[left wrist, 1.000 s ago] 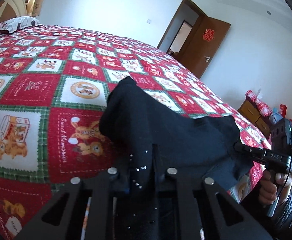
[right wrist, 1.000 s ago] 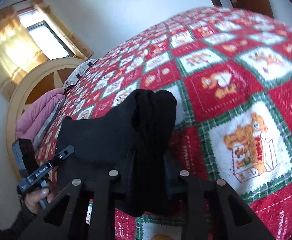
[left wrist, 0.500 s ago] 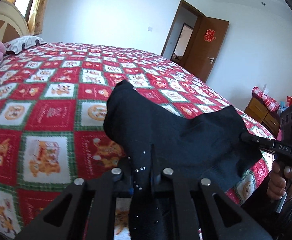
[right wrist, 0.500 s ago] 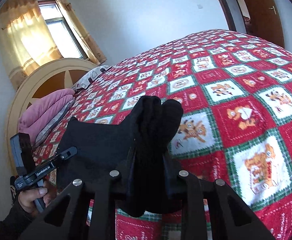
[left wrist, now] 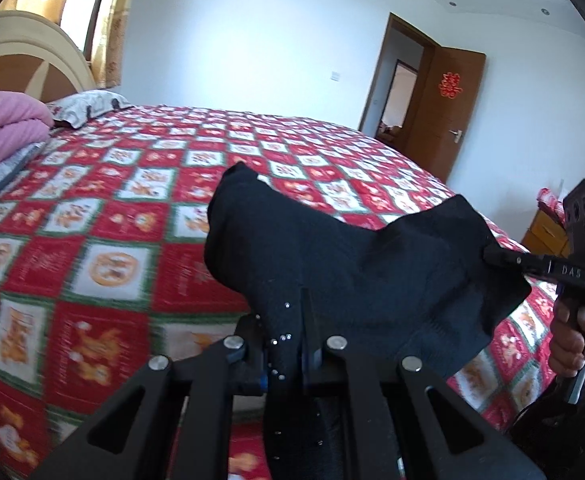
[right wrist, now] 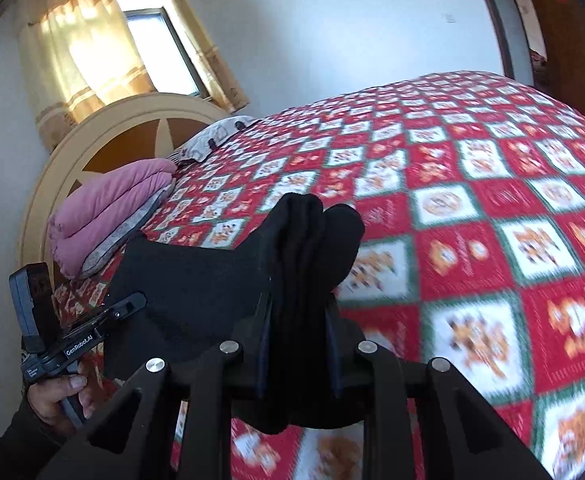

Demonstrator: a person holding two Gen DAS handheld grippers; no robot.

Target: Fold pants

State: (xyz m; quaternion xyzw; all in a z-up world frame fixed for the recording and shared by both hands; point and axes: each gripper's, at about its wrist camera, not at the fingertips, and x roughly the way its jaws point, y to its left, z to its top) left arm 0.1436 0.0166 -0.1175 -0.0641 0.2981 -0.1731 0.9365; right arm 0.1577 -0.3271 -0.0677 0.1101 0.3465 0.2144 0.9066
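The black pants [left wrist: 356, 264] hang stretched between my two grippers, lifted above the red patterned bedspread [left wrist: 104, 216]. My left gripper [left wrist: 288, 344] is shut on one bunched end of the pants. My right gripper [right wrist: 298, 340] is shut on the other end, a thick wad of black cloth [right wrist: 312, 240] that sticks up past the fingers. In the left wrist view the right gripper [left wrist: 504, 260] shows at the right, clamped on the cloth's edge. In the right wrist view the left gripper [right wrist: 126, 308] shows at the lower left, likewise on the cloth.
The bed fills both views. A folded pink quilt [right wrist: 108, 208] and a pillow [left wrist: 88, 106] lie by the curved headboard [right wrist: 104, 136]. A brown door [left wrist: 448, 112] stands open at the far wall. A wooden cabinet [left wrist: 548, 232] stands beside the bed on the right.
Both grippers have risen with the pants still held between them. The views have tilted up, so more of the walls, window and headboard shows.
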